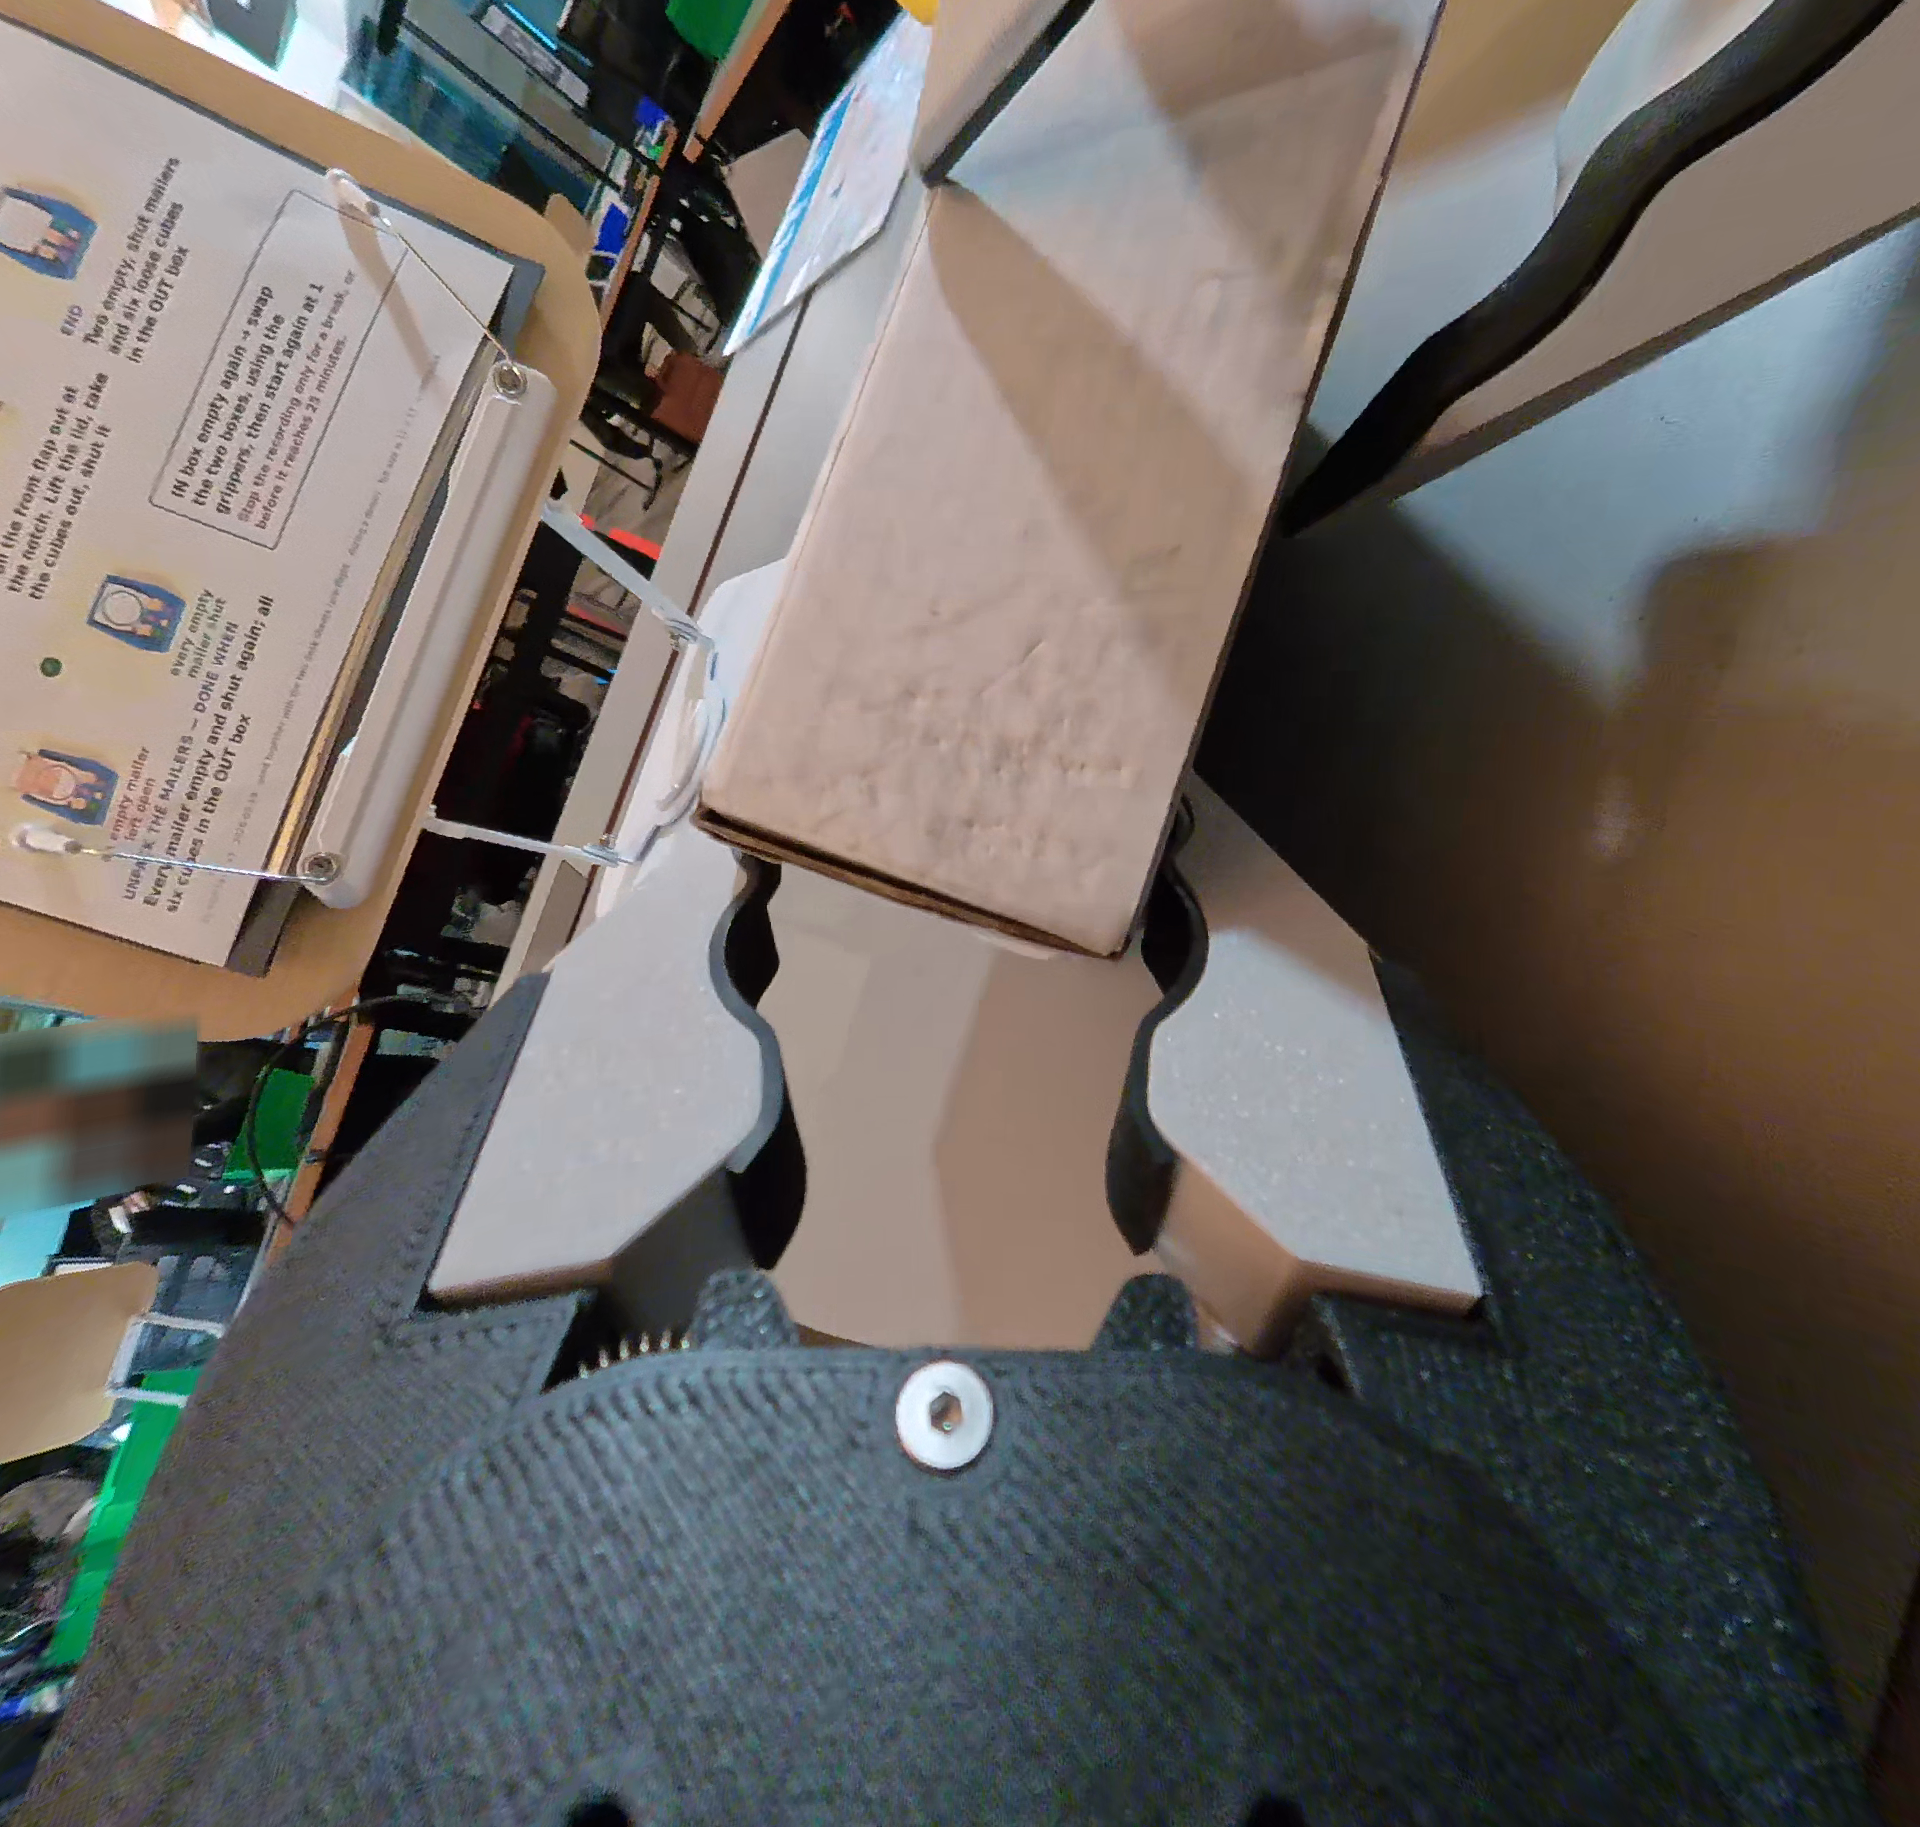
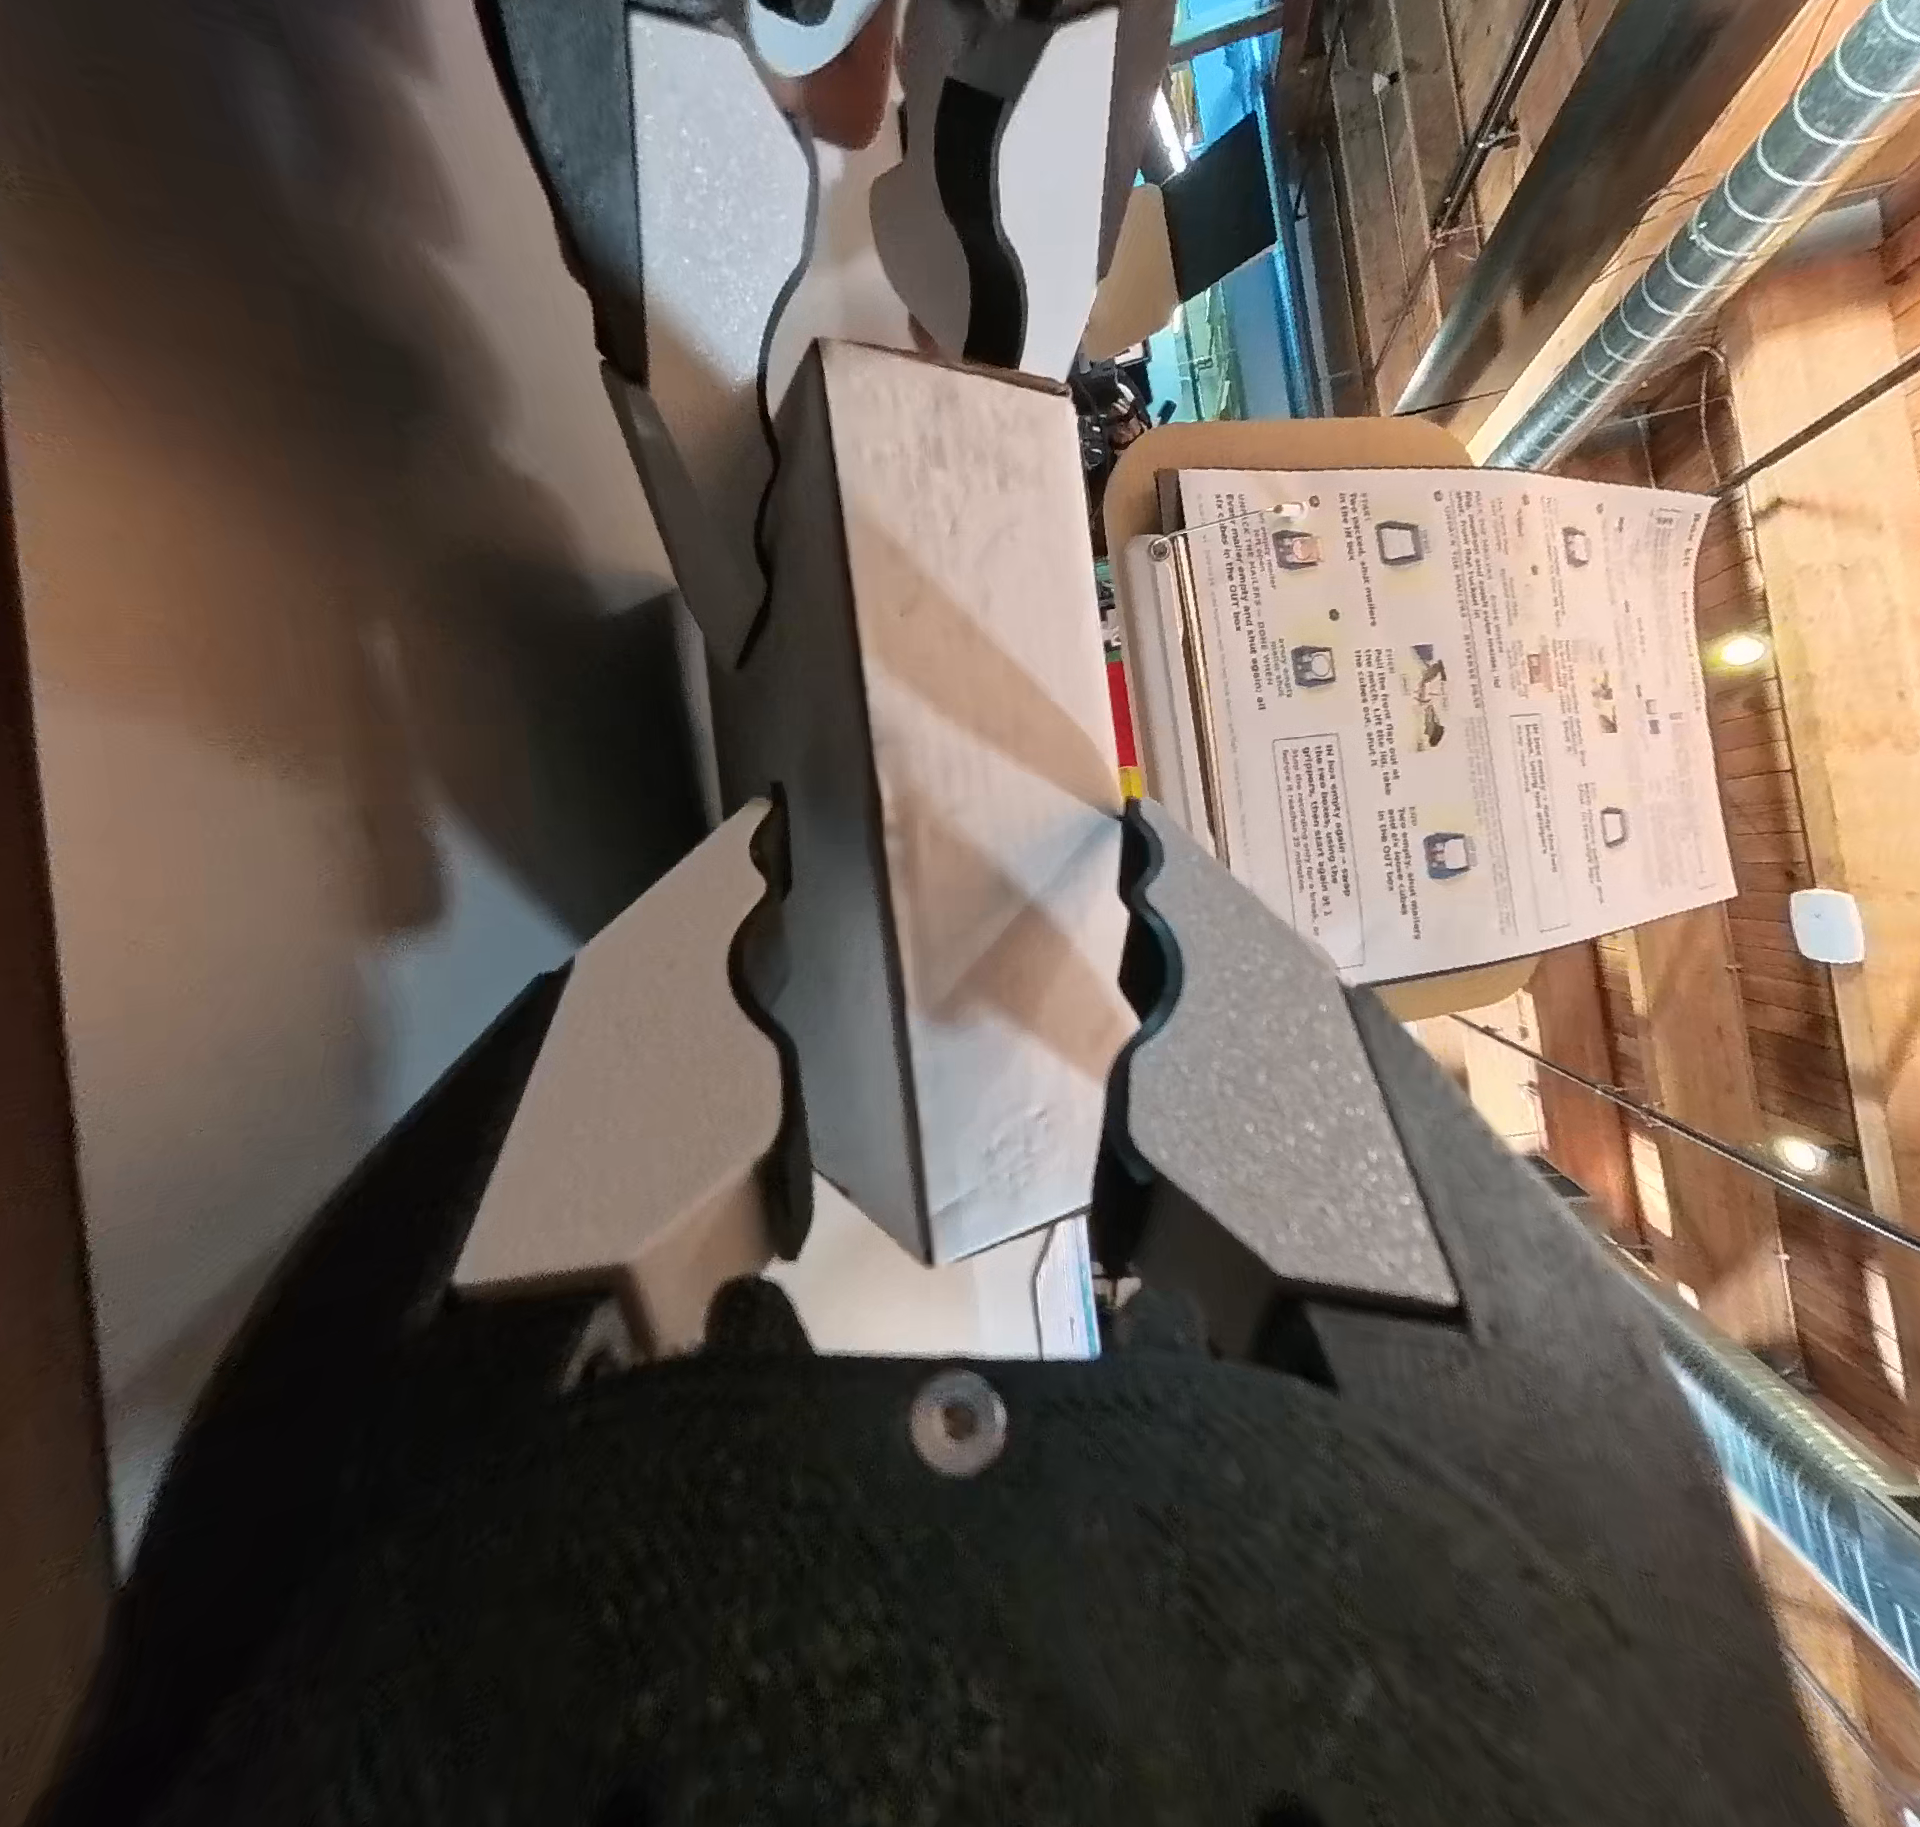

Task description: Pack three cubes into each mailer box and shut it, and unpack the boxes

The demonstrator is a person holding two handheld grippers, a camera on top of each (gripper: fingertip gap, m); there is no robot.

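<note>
Both claws clamp the same white mailer box (image 2: 977,790) from opposite ends, holding it up in the air: the right claw (image 2: 945,956) pinches its near end, the left claw (image 1: 956,904) the far one. I'd judge it is being carried, so keep both grips square and move together, or the thin box may twist. Just beside the box stands an instruction sheet (image 2: 1455,717) on a cardboard stand; away from that there looks to be more room.

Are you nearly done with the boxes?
The white mailer box looks shut. The left tool and right tool hold it from opposite ends. No cubes show, so I can't tell if it's packed or what's left.
</note>
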